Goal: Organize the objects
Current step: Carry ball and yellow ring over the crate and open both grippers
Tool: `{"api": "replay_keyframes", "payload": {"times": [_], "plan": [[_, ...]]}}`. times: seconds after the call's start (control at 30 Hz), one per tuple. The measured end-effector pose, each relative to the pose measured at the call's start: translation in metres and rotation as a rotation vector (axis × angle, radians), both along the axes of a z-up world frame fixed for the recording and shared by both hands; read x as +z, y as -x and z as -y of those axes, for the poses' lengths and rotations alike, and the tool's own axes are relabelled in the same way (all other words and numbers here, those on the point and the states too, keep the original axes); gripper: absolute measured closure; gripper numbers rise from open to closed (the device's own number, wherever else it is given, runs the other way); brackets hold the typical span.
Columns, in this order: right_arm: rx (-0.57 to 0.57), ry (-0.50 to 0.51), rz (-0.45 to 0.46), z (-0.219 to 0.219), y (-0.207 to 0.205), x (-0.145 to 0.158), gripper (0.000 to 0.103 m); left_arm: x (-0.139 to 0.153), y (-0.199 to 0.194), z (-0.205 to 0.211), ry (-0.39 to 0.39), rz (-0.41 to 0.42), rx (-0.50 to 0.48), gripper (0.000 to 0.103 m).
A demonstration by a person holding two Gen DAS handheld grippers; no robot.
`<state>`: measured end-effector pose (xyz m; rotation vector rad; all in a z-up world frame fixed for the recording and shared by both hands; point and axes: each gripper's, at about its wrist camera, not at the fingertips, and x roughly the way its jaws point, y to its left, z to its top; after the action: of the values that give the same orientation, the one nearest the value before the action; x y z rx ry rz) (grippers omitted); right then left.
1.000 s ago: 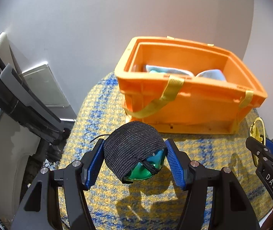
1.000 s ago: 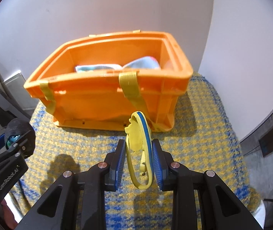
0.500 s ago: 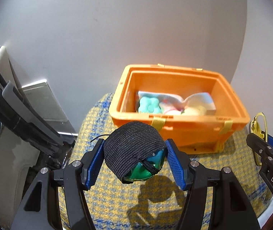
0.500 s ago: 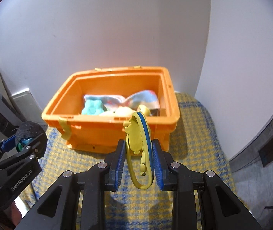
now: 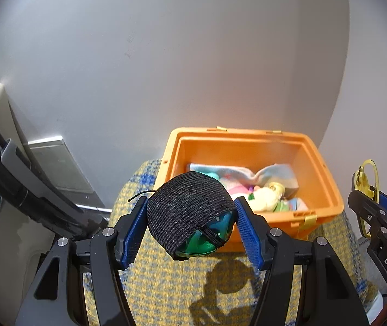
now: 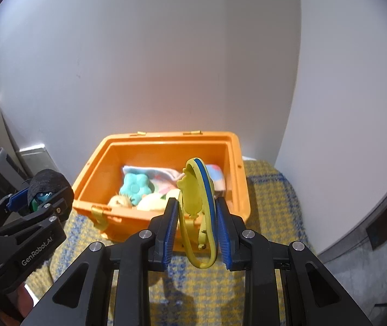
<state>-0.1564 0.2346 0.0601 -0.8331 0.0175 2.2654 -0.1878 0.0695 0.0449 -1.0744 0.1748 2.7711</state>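
My left gripper (image 5: pixel 190 228) is shut on a green ball wrapped in a black knit band (image 5: pixel 190 212), held in the air in front of the orange bin (image 5: pixel 326 184). In the right wrist view that ball (image 6: pixel 46 187) shows at far left in the left gripper (image 6: pixel 37 203). My right gripper (image 6: pixel 196 228) is shut on a flat yellow and blue ring toy (image 6: pixel 197 203), upright between the blue pads, just before the orange bin (image 6: pixel 95 168). The ring toy (image 5: pixel 368 182) also appears at the right edge of the left wrist view. The bin holds a teal flower toy (image 6: pixel 135 186), a pastel cloth and pale soft toys.
The bin stands on a yellow and blue woven cover (image 6: pixel 272 198) against a white wall. Left of it are a grey panel (image 5: pixel 57 163) and dark furniture (image 5: pixel 25 195). A dark floor strip (image 6: pixel 383 217) runs at the right.
Both grippers have risen with their loads; the bin now sits lower and smaller in both views and its inside contents have come into sight.
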Motion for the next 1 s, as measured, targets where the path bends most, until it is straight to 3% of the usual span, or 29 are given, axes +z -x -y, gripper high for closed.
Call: {"api": "replay_keyframes", "payload": {"times": [0.37,1.0], "plan": [[0.007,-0.008,0.01,-0.021,0.031,0.005,0.075,-0.005,0.036,-0.009,0.004,0.023,-0.019,0.041],[-0.009,0.036,0.078,-0.06,0.074,-0.022,0.075,-0.047,0.092,-0.021,0.016,0.117,-0.015,0.04]]}}
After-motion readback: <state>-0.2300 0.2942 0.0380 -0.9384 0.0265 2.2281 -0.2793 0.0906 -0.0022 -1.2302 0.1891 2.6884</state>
